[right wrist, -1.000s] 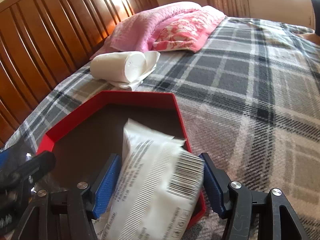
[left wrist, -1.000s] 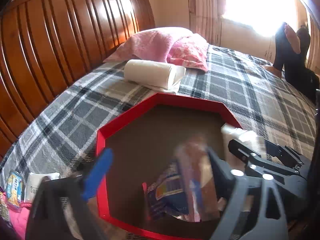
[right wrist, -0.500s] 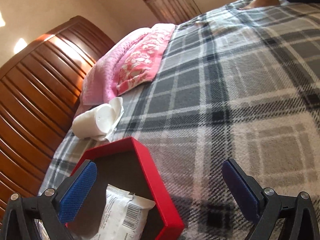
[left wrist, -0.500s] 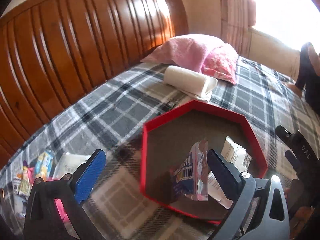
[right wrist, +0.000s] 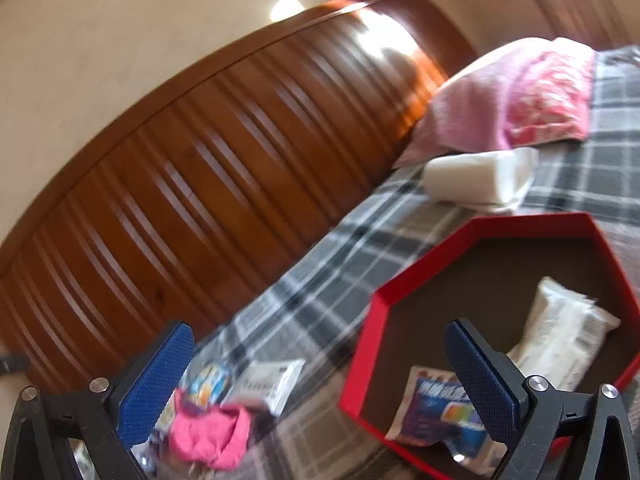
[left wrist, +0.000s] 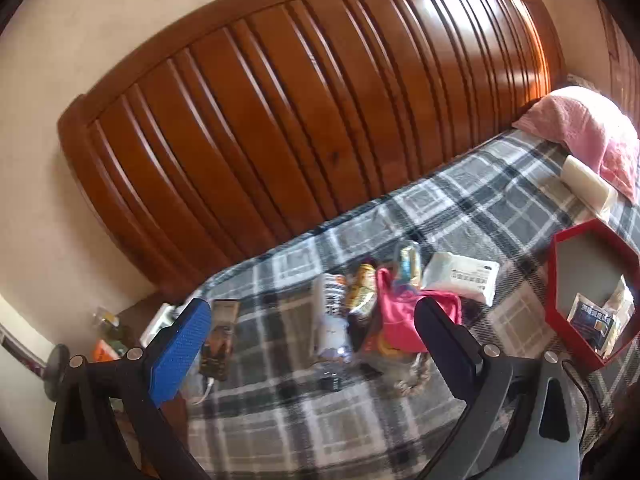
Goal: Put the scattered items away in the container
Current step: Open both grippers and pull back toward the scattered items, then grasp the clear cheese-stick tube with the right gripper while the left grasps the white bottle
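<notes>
A red hexagonal box (left wrist: 558, 276) (right wrist: 364, 344) sits on the plaid bed. Inside it lie a white packet (right wrist: 560, 332) and a blue snack packet (right wrist: 440, 404) (left wrist: 592, 320). Left of the box, loose items are scattered: a pink cloth (left wrist: 400, 312) (right wrist: 208, 436), a white wipes pack (left wrist: 464, 276) (right wrist: 272, 384), small snack packets (left wrist: 360, 288) and a dark phone-like item (left wrist: 218, 336). My left gripper (left wrist: 312, 340) hangs open above the pile, holding nothing. My right gripper (right wrist: 316, 372) is open and empty, spanning the box's left rim and the pile.
A wooden headboard (left wrist: 300, 120) runs behind the bed. A white rolled towel (right wrist: 476, 178) and pink pillows (right wrist: 516, 96) lie beyond the box. A bedside table with small objects (left wrist: 116, 340) stands off the bed's left edge.
Both grippers let their packets go into the box and opened wide. Both then rose and swung left, away from the box toward the scattered pile.
</notes>
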Demonstrator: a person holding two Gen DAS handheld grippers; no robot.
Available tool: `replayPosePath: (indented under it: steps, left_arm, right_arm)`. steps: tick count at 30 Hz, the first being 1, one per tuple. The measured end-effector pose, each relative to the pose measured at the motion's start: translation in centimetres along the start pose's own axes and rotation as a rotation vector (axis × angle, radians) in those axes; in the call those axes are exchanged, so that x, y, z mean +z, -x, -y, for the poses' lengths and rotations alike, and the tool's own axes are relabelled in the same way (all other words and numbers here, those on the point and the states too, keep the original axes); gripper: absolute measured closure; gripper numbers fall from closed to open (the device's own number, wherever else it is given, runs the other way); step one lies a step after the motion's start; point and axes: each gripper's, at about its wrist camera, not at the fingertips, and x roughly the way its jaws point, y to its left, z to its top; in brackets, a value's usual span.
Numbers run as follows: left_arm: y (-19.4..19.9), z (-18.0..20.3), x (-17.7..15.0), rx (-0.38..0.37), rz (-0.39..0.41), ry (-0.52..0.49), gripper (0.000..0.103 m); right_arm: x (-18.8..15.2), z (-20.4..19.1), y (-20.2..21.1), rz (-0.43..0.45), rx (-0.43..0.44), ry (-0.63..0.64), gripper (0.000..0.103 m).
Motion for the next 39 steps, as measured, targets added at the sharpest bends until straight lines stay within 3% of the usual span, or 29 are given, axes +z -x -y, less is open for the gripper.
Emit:
replayPosePath:
  steps: [4, 7, 10, 12, 14, 17, 19, 21, 23, 24, 26, 27, 29, 31, 32, 34, 36, 37, 39]
  left_arm:
    - [2.4, -2.9, -1.3, 0.075, -0.011, 0.003, 0.0]
    - [2.3, -3.6, -2.2, 0.056, 0.044, 0.026, 0.0]
    - [-1.6, -1.8, -1.2, 0.023, 0.092, -0.037, 0.0]
    - [-5.7, 0.5, 0.0, -0.061, 0.092, -0.119, 0.0]
    - [-10.2, 3.7, 0.8, -0.137, 0.074, -0.216, 0.0]
    - [-15.5, 8.3, 1.9, -0.181, 0.102, -0.341, 0.0]
    - [-18.0, 10.3, 2.6, -0.213, 0.083, -0.435, 0.0]
    - [-19.8, 10.9, 3.5, -0.227, 0.04, -0.475, 0.0]
    - [-20.9, 10.0, 4.3, -0.276, -0.075, -0.428, 0.0]
    - [-21.3, 9.0, 4.5, -0.341, -0.155, -0.39, 0.0]
    - [-21.7, 6.8, 4.7, -0.473, -0.299, -0.314, 0.0]
    - [-21.9, 5.7, 4.9, -0.504, -0.351, -0.277, 0.0]
    - [-22.6, 4.5, 4.9, -0.502, -0.465, -0.244, 0.0]
    - [-23.3, 3.7, 4.6, -0.497, -0.559, -0.308, 0.0]
    - [-23.0, 2.9, 4.3, -0.476, -0.547, -0.336, 0.001]
    - [-22.1, 1.2, 3.7, -0.392, -0.4, -0.356, 0.001]
    - [-22.0, 0.0, 2.5, -0.32, -0.283, -0.304, 0.0]
    - [-22.6, -0.6, 1.6, -0.343, -0.267, -0.25, 0.0]
    - [-24.5, -1.6, -0.7, -0.487, -0.326, -0.136, 0.0]
  right_arm:
    - [-3.6, -5.5, -1.6, -0.105, 0.07, 0.22, 0.0]
    - [-6.8, -7.7, -2.9, -0.203, 0.055, 0.331, 0.0]
    - [-10.0, -7.8, -3.6, -0.35, 0.03, 0.4, 0.0]
    - [-12.5, -7.7, -3.2, -0.421, 0.014, 0.483, 0.0]
    - [-15.1, -8.2, -2.7, -0.39, 0.013, 0.679, 0.0]
    - [-18.4, -11.7, -4.6, -0.332, 0.074, 1.049, 0.0]
    - [-19.9, -13.0, -6.4, -0.273, 0.014, 1.15, 0.0]
    - [-20.5, -12.0, -8.1, -0.369, 0.042, 1.088, 0.0]
    - [-20.8, -10.8, -10.3, -0.502, 0.041, 1.029, 0.0]
    - [-20.3, -10.2, -11.1, -0.532, 0.045, 0.968, 0.0]
    - [-19.7, -9.3, -12.1, -0.556, -0.002, 0.87, 0.0]
    - [-19.7, -8.9, -12.3, -0.567, -0.017, 0.839, 0.0]
    - [-19.7, -8.9, -12.4, -0.569, -0.053, 0.819, 0.0]
    - [-19.7, -8.9, -12.5, -0.573, -0.082, 0.804, 0.0]
    - [-19.7, -8.8, -12.7, -0.581, -0.095, 0.797, 0.0]
    - [-19.1, -9.5, -13.6, -0.641, -0.142, 0.769, 0.0]
    - [-17.6, -10.1, -15.4, -0.754, -0.223, 0.641, 0.0]
    - [-16.3, -10.0, -16.1, -0.769, -0.244, 0.55, 0.0]
    - [-13.4, -10.1, -17.3, -0.725, -0.238, 0.361, 0.0]
